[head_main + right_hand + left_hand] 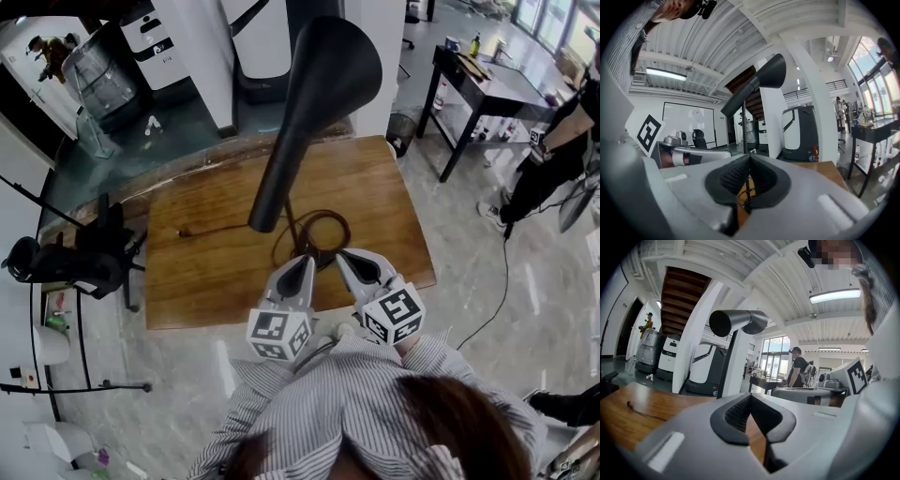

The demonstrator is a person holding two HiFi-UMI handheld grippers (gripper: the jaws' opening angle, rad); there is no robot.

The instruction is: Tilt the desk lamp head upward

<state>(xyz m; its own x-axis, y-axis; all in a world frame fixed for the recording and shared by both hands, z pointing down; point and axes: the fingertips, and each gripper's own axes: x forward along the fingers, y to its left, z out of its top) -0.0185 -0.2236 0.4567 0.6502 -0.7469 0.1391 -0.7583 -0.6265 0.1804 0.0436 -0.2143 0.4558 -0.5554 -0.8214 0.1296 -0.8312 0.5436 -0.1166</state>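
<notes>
Wooden table, black lamp head high above clenched empty left hand-held gripper and right hand-held gripper.

Left gripper and right gripper sit side by side, closed.

Left half of the wooden surface was wide open, just a thin cord trailing across it. The middle was blocked by the coiled cable and the lamp stem, with the black lamp head looming overhead. The right edge had a bare strip.
</notes>
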